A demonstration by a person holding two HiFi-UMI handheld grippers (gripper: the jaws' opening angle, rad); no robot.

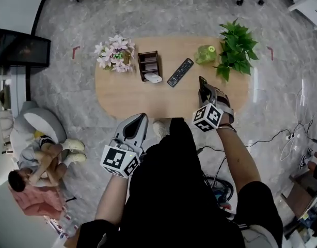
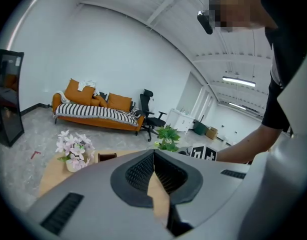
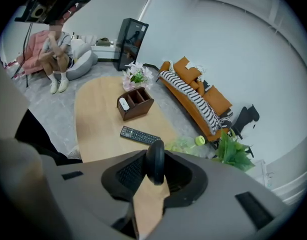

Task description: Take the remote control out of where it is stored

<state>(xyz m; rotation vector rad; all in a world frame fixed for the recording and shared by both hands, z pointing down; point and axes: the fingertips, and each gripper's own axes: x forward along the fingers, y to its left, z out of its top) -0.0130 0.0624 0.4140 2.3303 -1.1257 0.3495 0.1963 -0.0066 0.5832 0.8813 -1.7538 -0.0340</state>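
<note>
A long black remote control [image 1: 180, 72] lies flat on the oval wooden table [image 1: 148, 102], right of a brown wooden organiser [image 1: 148, 63]. In the right gripper view the same remote control [image 3: 139, 135] lies in front of the organiser [image 3: 136, 103]. A small white remote [image 1: 153, 78] rests at the organiser's front end. My right gripper [image 1: 204, 89] hovers over the table's right part, shut on a slim black object [image 3: 155, 162] seen end-on, which looks like a second remote. My left gripper [image 1: 142, 117] is at the table's near edge, shut and empty.
On the table also stand a pot of pink flowers [image 1: 115, 53], a green object [image 1: 206, 54] and a leafy plant [image 1: 236, 48]. A person [image 1: 40, 159] sits on the floor at the left beside a grey beanbag. A dark cabinet [image 1: 19, 48] is farther left.
</note>
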